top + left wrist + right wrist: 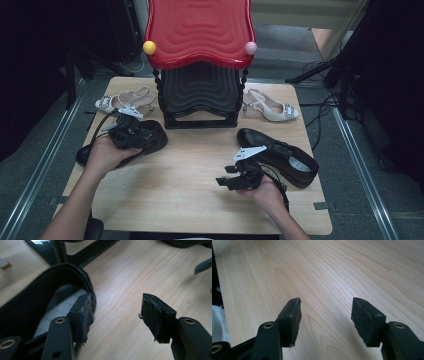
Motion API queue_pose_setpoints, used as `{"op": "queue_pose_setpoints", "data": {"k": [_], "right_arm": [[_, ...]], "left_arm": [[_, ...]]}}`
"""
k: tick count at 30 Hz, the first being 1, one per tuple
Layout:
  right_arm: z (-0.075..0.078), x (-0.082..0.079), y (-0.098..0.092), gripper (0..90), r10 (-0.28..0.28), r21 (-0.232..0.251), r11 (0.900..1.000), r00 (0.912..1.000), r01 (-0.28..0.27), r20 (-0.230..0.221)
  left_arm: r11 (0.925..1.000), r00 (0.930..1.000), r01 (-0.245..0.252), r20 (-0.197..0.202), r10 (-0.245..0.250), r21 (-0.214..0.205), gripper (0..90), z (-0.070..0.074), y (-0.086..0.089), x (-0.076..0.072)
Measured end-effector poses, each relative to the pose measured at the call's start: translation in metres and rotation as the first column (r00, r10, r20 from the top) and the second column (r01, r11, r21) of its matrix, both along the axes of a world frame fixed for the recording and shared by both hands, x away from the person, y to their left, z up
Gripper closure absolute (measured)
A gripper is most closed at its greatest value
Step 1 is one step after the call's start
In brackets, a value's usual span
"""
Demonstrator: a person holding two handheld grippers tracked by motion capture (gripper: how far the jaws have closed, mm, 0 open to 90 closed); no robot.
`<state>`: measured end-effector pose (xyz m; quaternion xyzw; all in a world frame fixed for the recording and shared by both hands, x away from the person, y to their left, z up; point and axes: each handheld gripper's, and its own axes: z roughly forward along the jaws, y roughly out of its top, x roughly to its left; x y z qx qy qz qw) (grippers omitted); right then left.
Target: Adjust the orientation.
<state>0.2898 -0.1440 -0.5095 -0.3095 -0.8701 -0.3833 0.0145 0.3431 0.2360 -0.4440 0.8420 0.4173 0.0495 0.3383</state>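
At left of the frame, the left gripper [131, 131] is held over the black shoe [150, 140], fingers spread astride its heel rim. At lower centre, the right gripper [235, 180] is held over bare counter [185, 170], fingers spread, nothing between them.

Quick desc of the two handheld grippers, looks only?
Both the left gripper and right gripper are black, each topped by a grey three-cornered plate, with a black cable trailing. The gripper views show two black jaws with brass-coloured rivets and worn, frayed dark pads. The person's forearms are bare, no sleeves visible.
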Motion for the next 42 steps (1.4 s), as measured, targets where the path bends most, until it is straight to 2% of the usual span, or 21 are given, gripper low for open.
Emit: {"op": "queue_pose_setpoints", "data": {"k": [1,2,3,4,6,7,8,12,14,15,16,17,18,21,22,29,36,38,40,42], "right_arm": [[0.0,0.0,0.0,42.2,0.0,0.0,1.0,1.0,0.0,0.0],[0.0,0.0,0.0,42.1,0.0,-0.002,1.0,1.0,0.0,0.0],[0.0,0.0,0.0,42.1,-0.002,-0.003,1.0,1.0,0.002,-0.001],[0.0,0.0,0.0,42.1,-0.002,-0.003,1.0,1.0,0.002,-0.001],[0.0,0.0,-0.001,42.2,-0.003,-0.004,1.0,1.0,0.003,-0.002],[0.0,0.0,-0.001,42.1,-0.006,-0.001,1.0,1.0,0.006,-0.003],[0.0,0.0,-0.001,42.1,-0.006,-0.001,1.0,1.0,0.006,-0.003],[0.0,0.001,-0.002,42.2,-0.011,-0.005,0.9999,0.9999,0.011,-0.007],[-0.001,0.001,-0.002,42.2,-0.01,-0.004,0.9999,0.9999,0.01,-0.006],[-0.001,0.001,-0.002,42.1,-0.012,-0.006,0.9999,0.9999,0.012,-0.007],[-0.001,0.001,-0.002,42.1,-0.012,-0.006,0.9999,0.9999,0.012,-0.007],[-0.001,0.001,-0.002,42.1,-0.012,-0.009,0.9999,0.9999,0.012,-0.007],[-0.001,0.001,-0.002,42.1,-0.012,-0.009,0.9999,0.9999,0.012,-0.007],[-0.002,0.002,-0.002,42.1,-0.015,-0.011,0.9998,0.9998,0.015,-0.009],[-0.002,0.002,-0.002,42.1,-0.016,-0.015,0.9998,0.9998,0.016,-0.013],[-0.003,0.002,-0.001,42.1,-0.018,-0.016,0.9997,0.9997,0.018,-0.015],[-0.002,0.004,-0.003,42.1,-0.022,-0.004,0.9997,0.9997,0.022,-0.014],[-0.002,0.005,-0.004,42.2,-0.025,-0.002,0.9997,0.9996,0.025,-0.015],[-0.002,0.005,-0.004,42.3,-0.028,-0.001,0.9996,0.9995,0.027,-0.018],[-0.001,0.004,-0.004,42.4,-0.026,0.004,0.9997,0.9995,0.026,-0.017]], "left_arm": [[0.9999,0.9999,-0.01,-0.011,0.01,0.008,42.5,-0.001,0.0,0.003],[0.9999,0.9997,-0.013,-0.02,0.013,-0.003,42.5,-0.002,0.0,0.006],[0.9993,0.9994,-0.016,-0.031,0.015,-0.033,42.8,-0.005,0.001,0.013],[0.9993,0.9994,-0.016,-0.031,0.015,-0.033,43.0,-0.005,0.001,0.013],[0.9979,0.9976,-0.036,-0.06,0.033,-0.053,43.3,-0.011,0.003,0.02],[0.9977,0.9963,-0.049,-0.073,0.046,-0.047,45.5,-0.012,0.002,0.024],[0.9983,0.9965,-0.049,-0.069,0.047,-0.03,47.6,-0.013,0.002,0.027],[0.9992,0.998,-0.041,-0.049,0.04,-0.007,51.9,-0.014,-0.004,0.037],[0.9991,0.9964,-0.042,-0.074,0.042,0.005,52.4,-0.018,-0.008,0.043],[0.999,0.9963,-0.043,-0.074,0.044,0.015,54.5,-0.019,-0.01,0.045],[0.9986,0.996,-0.044,-0.076,0.046,0.027,54.5,-0.022,-0.012,0.046],[0.9974,0.9963,-0.042,-0.072,0.046,0.058,57.8,-0.026,-0.017,0.048],[0.9974,0.9963,-0.042,-0.072,0.046,0.058,58.7,-0.026,-0.017,0.048],[0.9922,0.9964,-0.037,-0.072,0.046,0.119,60.6,-0.034,-0.022,0.051],[0.9914,0.9958,-0.044,-0.075,0.053,0.123,64.5,-0.037,-0.022,0.054],[0.9909,0.993,-0.059,-0.095,0.07,0.121,72.2,-0.034,-0.022,0.052],[0.9955,0.9883,-0.073,-0.129,0.08,0.059,77.2,-0.024,-0.014,0.046],[0.9948,0.9878,-0.083,-0.127,0.09,0.06,78.0,-0.02,-0.013,0.043],[0.9939,0.9895,-0.078,-0.116,0.086,0.078,78.5,-0.014,-0.014,0.038],[0.9948,0.9901,-0.079,-0.111,0.085,0.065,79.5,-0.007,-0.012,0.033]]}}
